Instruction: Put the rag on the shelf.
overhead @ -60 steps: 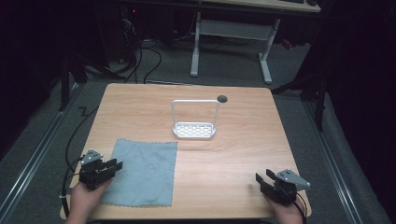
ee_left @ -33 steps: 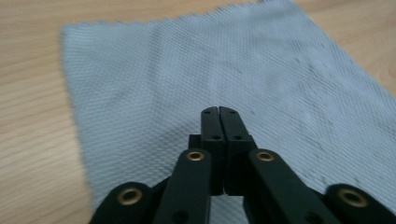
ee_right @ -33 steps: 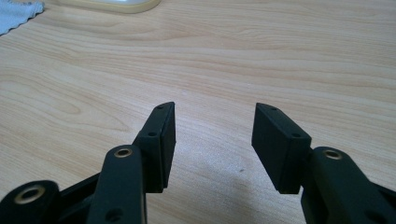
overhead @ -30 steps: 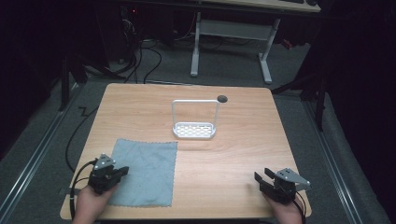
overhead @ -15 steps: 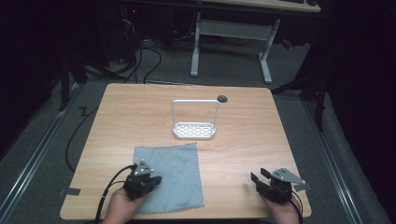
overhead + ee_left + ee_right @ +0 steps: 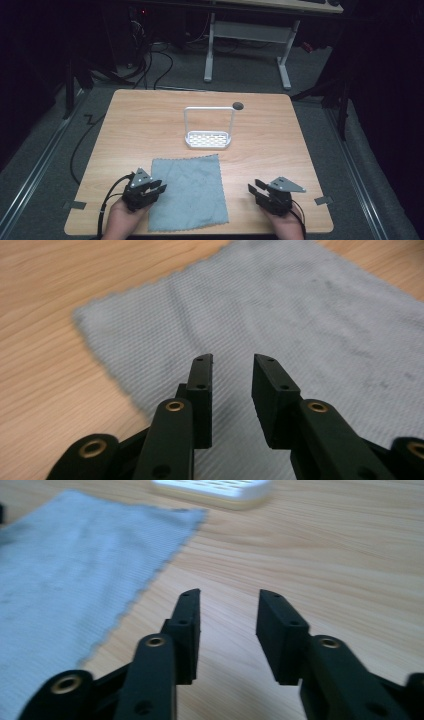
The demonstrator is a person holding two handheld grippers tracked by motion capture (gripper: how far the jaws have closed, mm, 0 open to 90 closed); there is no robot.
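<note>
The cloth lies flat on the desk, at the near edge and a little left of centre, its far edge just short of the white rack.

High view: the left gripper sits at the cloth's left edge, its tips over the fabric; the right gripper is over bare wood, well apart from the cloth's right edge. Each is held in a hand at the desk's near edge. A small dark hole marks the desk just behind the rack – neither gripper view takes it in.

Left gripper view: the 2 jaws stand apart with nothing between them, having just been opening, and the cloth's weave spreads beneath and beyond them – a detail the high view is too far off to give. The cloth's corner lies to the left on bare wood.

Right gripper view: its jaws are also apart and empty, having just been closing, over wood grain. The cloth lies off to their left, its scalloped edge clear, and the rack's perforated base shows at the top, blurred.
</note>
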